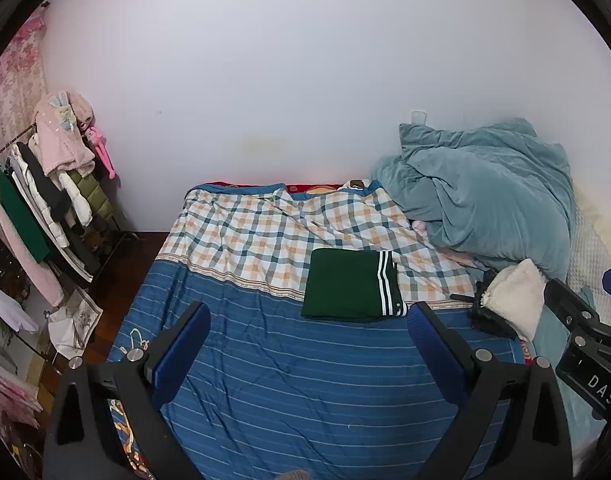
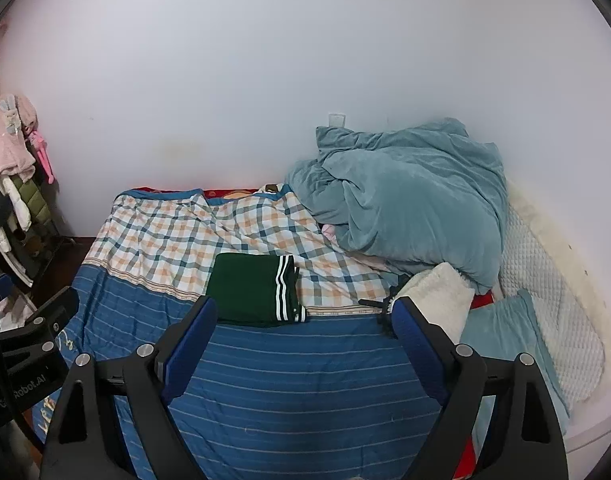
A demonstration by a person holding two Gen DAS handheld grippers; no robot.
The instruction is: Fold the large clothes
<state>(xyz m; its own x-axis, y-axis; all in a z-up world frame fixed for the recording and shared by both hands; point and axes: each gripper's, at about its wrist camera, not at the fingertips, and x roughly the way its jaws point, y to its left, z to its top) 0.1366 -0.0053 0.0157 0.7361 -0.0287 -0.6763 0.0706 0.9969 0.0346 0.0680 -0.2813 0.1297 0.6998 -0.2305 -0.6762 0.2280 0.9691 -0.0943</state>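
Nearest, both black two-finger tongs with blue pads, the left tongs point(image 1: 307, 344) and the right tongs point(image 2: 303, 338), stand spread wide with nothing between the pads, hovering above the blue striped bedsheet point(image 1: 305, 380), which suggests their work on the garment is finished. Beyond them, the dark green garment with white stripes point(image 1: 351, 286) lies folded into a flat rectangle across the seam where the checked sheet point(image 1: 257, 232) begins, apart from both tongs and clear of the clutter. Farthest, a crumpled teal blanket point(image 1: 485, 196) is heaped against the wall; no containers are visible.
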